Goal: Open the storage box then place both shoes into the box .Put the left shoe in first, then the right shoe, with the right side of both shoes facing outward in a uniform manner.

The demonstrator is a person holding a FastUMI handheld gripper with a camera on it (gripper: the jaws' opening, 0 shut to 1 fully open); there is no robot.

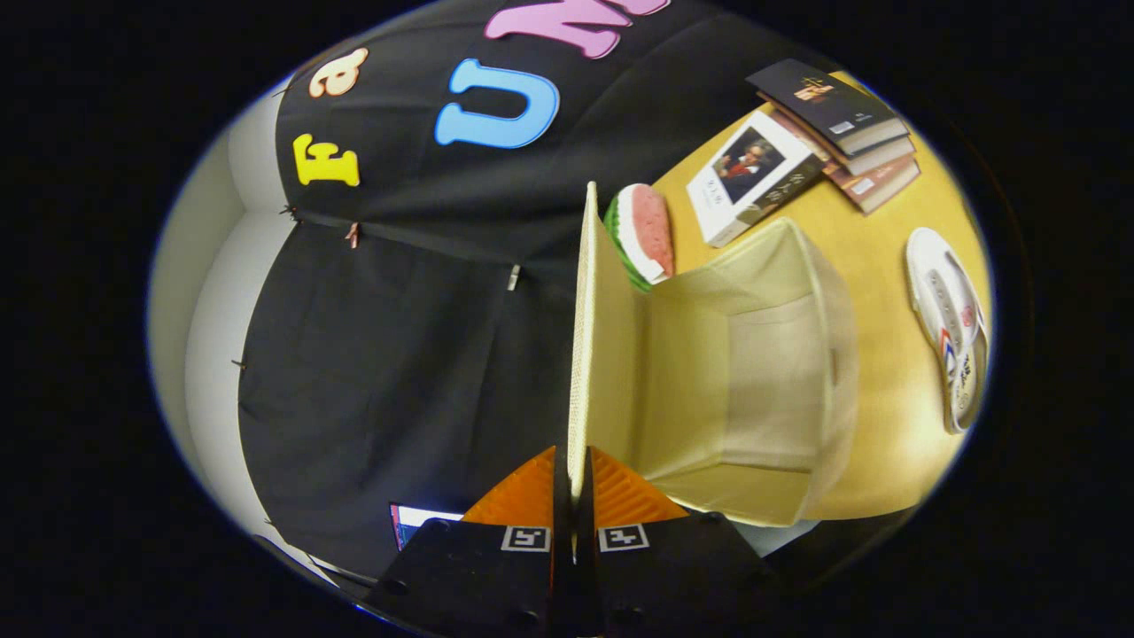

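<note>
Now the tool [574,496] is seen clamped on the raised lid [595,354] of the storage box [762,381], both fingers pressed against it. Beyond, the box is held open on the desk [873,257], a shoe [952,328] lying beside it, near the books [833,124].

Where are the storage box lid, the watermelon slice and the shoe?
storage box lid [601,354]: gripper view, its inner face, above the claw.
watermelon slice [649,230]: gripper view, pink flesh.
shoe [950,328]: gripper view, its insole.

One storage box [753,381], one shoe [952,323], one watermelon slice [647,232], and perhaps four books [797,142].
</note>
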